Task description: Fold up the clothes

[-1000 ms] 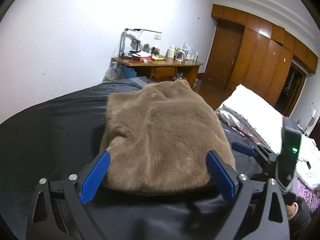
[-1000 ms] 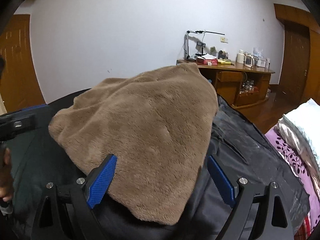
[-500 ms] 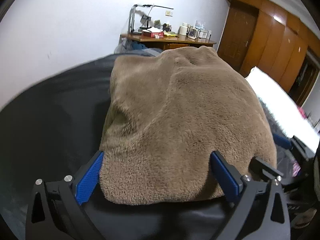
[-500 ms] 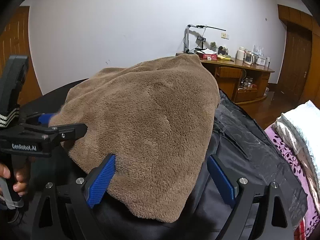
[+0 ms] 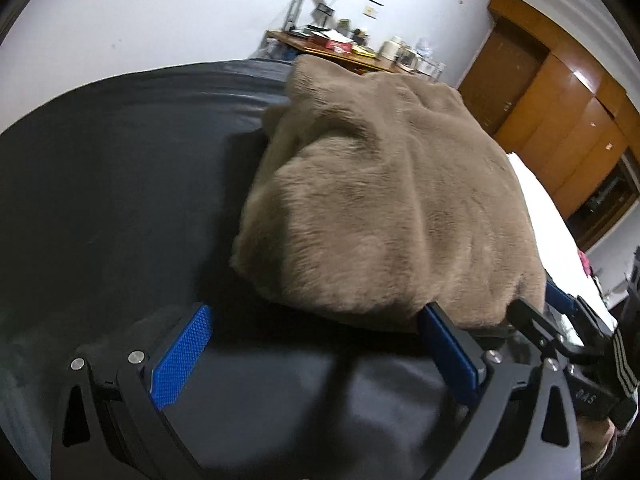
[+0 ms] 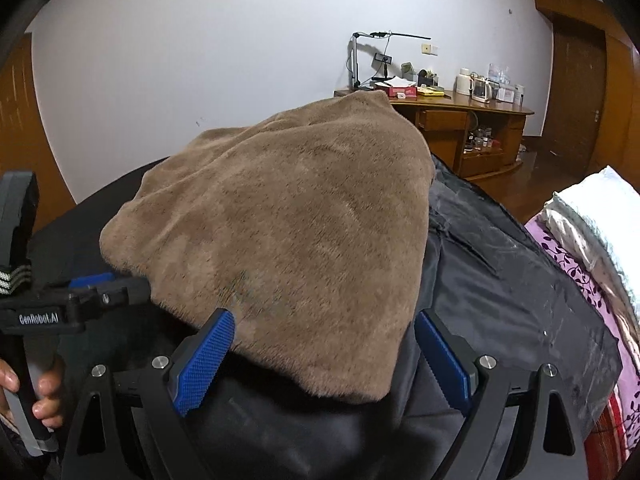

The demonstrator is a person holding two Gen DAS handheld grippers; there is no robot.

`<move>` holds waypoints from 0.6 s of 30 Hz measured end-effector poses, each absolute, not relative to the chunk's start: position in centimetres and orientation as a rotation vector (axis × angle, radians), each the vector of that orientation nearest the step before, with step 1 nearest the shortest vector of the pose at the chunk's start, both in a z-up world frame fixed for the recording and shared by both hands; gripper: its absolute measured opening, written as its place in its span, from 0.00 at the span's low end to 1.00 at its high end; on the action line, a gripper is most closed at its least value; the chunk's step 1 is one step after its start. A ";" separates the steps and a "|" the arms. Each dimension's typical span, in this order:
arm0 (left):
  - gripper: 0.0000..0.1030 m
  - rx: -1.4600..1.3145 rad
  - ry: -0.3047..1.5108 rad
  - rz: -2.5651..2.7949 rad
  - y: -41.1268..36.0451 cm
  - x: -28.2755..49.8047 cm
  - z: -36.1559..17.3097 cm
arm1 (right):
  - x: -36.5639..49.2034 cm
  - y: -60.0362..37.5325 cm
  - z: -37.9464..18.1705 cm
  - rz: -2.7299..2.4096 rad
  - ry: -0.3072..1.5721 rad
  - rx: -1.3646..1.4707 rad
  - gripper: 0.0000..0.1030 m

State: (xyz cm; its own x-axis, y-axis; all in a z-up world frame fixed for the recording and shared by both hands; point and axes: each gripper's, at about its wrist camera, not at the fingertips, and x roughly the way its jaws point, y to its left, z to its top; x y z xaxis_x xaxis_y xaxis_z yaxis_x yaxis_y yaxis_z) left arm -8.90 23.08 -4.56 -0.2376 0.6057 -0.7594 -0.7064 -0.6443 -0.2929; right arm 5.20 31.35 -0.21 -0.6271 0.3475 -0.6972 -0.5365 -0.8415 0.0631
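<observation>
**Brown plush garment lay folded on dark sheet, both tongs open at its near edge**

The brown, thick-piled plush garment point(image 5: 392, 208) lay in a folded, humped bundle on a black, slightly glossy sheet point(image 5: 112, 184) spread over the bed. Its fur looked short and dense, with soft dents and ridges across the top and a rounded fold along the near edge. In the right wrist view the same garment point(image 6: 288, 224) tapered toward the far end, and its near corner hung over the sheet point(image 6: 500, 280) between the blue pads.

The left tongs point(image 5: 316, 356) stood wide open and held nothing; the right blue pad touched or sat just under the garment's near edge, while the left pad was clear of it over the sheet. The right tongs point(image 6: 328, 364) were also spread wide with nothing clamped, the garment's near corner lying between the pads; whether the pads touched the fabric I could not tell.

White lettering reading "GenRobot.AI" showed on the left tongs' black body in the right wrist view, where a bare hand point(image 6: 42, 396) gripped its handle. A partly readable mark on the other tongs in the left wrist view could not be made out.

Beyond stood a wooden counter point(image 6: 476, 120) cluttered with small items, against a white wall point(image 6: 200, 48).
</observation>
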 end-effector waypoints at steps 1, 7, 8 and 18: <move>0.99 -1.127 0.143 1.978 22.8 -8.7 -4.3 | 5.2 31.0 -0.2 2.431 0.357 -0.972 0.91; 0.99 -1.014 0.193 2.020 21.8 -7.0 -1.9 | 5.3 28.7 0.6 2.419 0.252 -0.970 0.91; 0.99 -0.989 0.209 2.034 21.7 -6.6 -1.4 | 5.4 28.3 0.9 2.417 0.235 -0.951 0.91; 0.99 -0.940 0.206 2.036 20.4 -5.7 1.7 | 5.0 26.1 2.7 2.438 0.171 -0.882 0.91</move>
State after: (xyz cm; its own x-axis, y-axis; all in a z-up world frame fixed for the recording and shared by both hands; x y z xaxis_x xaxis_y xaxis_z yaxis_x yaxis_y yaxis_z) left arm -5.72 20.35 1.68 -0.3461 0.6397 -0.6863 -0.7644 -0.6164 -0.1891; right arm 5.02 26.14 2.69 -0.6421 0.4440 -0.6250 -0.5267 -0.8478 -0.0611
